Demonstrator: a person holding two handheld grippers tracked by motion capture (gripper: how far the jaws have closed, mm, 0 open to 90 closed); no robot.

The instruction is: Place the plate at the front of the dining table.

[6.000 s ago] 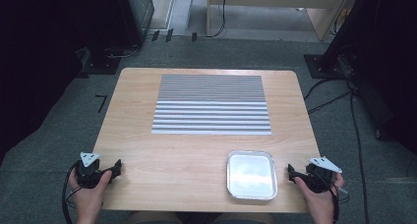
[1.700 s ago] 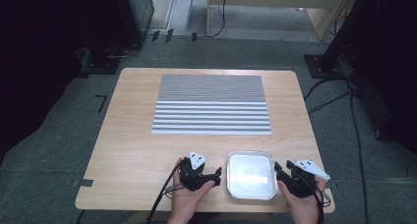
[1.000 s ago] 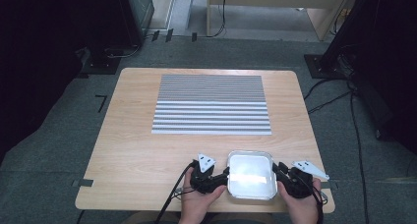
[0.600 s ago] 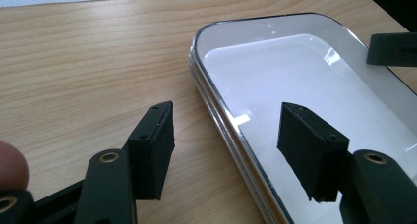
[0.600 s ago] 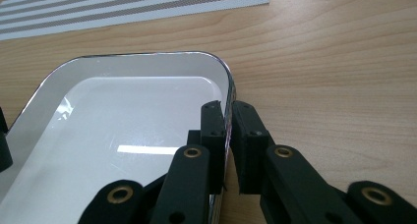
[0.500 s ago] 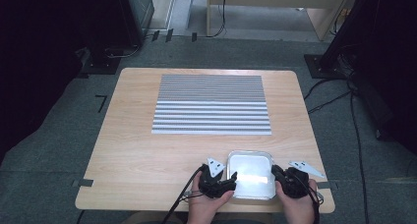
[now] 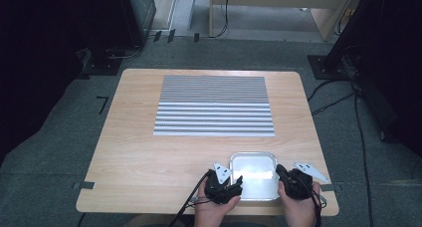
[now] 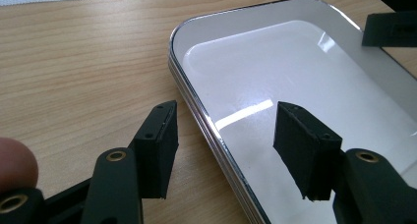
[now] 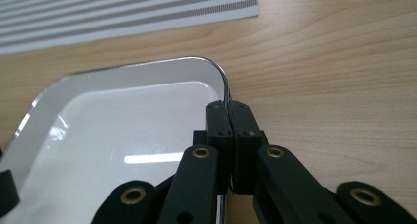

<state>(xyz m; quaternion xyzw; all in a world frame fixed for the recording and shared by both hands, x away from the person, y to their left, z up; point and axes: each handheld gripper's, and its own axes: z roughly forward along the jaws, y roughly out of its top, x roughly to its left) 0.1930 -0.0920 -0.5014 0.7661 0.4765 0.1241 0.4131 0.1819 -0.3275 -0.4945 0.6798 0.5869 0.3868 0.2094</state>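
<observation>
Tray [image 7: 253, 163] rim between right gripper [image 9: 229, 117] jaws

— Tray [image 7: 253, 173]?
— Shallow metal tray, rectangular, rounded corners, bright polished floor throwing back a streak of light. Empty.

— Pose?
— Flat on the wooden table, upright, near the front edge, right of centre. Just short of the striped mat, not touching it.

— Contact?
— Right gripper [image 9: 230, 117] has its jaws pinched together on the tray's right rim. Left gripper [image 8: 226, 145] straddles the left rim — one jaw outside over the wood, one over the tray floor, gap wide.
</observation>
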